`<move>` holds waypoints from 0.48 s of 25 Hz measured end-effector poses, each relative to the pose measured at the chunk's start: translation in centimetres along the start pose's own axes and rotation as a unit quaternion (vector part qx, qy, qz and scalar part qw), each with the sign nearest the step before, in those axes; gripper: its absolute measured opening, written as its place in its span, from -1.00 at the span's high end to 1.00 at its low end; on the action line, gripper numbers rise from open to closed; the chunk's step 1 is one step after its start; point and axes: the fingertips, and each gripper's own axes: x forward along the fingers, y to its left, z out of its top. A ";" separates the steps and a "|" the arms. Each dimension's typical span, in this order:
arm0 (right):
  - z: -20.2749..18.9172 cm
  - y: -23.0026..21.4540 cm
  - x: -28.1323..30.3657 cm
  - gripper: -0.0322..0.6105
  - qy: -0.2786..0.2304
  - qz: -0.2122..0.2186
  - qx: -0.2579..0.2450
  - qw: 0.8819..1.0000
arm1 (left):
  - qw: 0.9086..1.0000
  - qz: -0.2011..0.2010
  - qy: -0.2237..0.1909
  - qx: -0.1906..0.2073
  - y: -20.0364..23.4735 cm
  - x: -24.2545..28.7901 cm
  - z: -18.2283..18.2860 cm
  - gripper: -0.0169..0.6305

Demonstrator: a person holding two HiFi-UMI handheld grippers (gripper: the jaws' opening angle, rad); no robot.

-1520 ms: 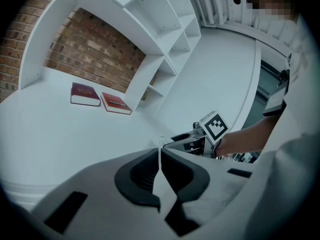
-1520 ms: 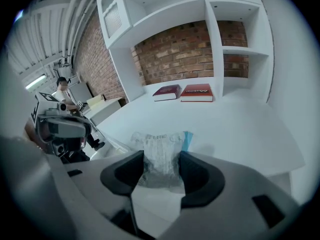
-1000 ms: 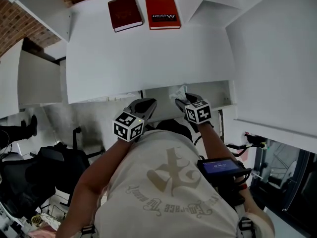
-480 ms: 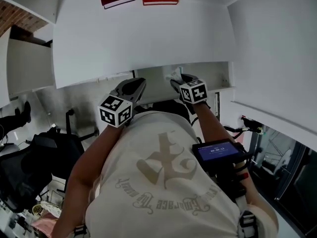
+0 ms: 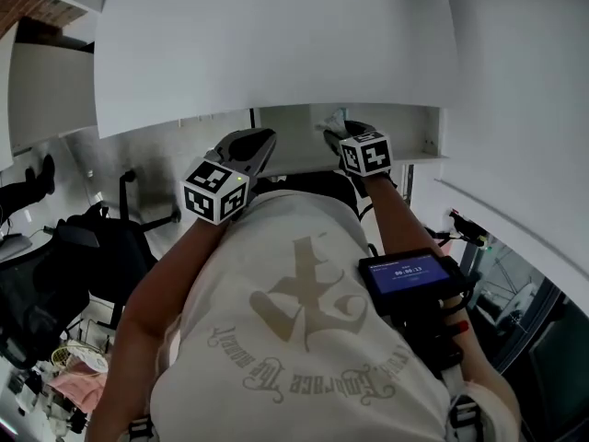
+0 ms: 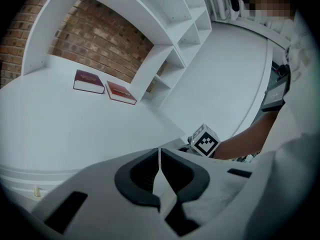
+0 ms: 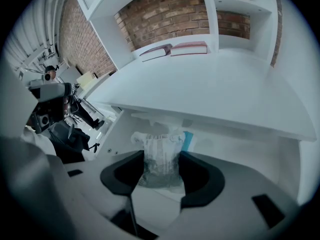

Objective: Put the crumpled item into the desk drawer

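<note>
The crumpled item [image 7: 159, 149] is a wad of white, wrinkled wrap. It stands upright between the dark pads of my right gripper [image 7: 161, 160], which is shut on it. In the head view this gripper [image 5: 336, 136] hangs just below the white desk's front edge [image 5: 276, 99], at the open drawer [image 5: 405, 138], and the wad [image 5: 329, 122] sticks out past its tips. The right gripper view shows the drawer's pale inside [image 7: 240, 146] straight ahead. My left gripper [image 5: 255, 145] is held beside it, to the left, with its jaws shut on nothing [image 6: 159, 156].
Two red books [image 7: 172, 49] lie at the back of the desktop, under white shelves on a brick wall [image 7: 165, 11]. Something blue [image 7: 188, 140] sits in the drawer behind the wad. A black office chair [image 5: 41, 293] stands at the left, and a screen device [image 5: 409, 273] hangs at the person's waist.
Both grippers have sunk from the desk's edge toward the drawer, the right one still carrying the wad. The books have slid almost out of the top of the head view.
</note>
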 end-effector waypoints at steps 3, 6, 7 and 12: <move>-0.3 -0.3 0.3 0.16 0.009 -0.003 -0.004 1.000 | 1.000 0.003 0.001 -0.001 -0.2 -0.2 -0.1 0.84; -0.3 -1.0 0.5 0.16 0.017 -0.008 -0.005 1.000 | 1.000 0.007 0.002 -0.003 -0.3 -0.4 -0.1 0.85; -0.4 -1.2 0.5 0.16 0.020 -0.010 -0.005 1.000 | 1.000 0.009 0.003 -0.004 -0.4 -0.5 0.0 0.85; -1.7 -2.2 0.5 0.16 0.042 -0.019 -0.035 0.998 | 1.000 0.015 0.008 -0.010 -1.2 -0.7 -0.3 0.85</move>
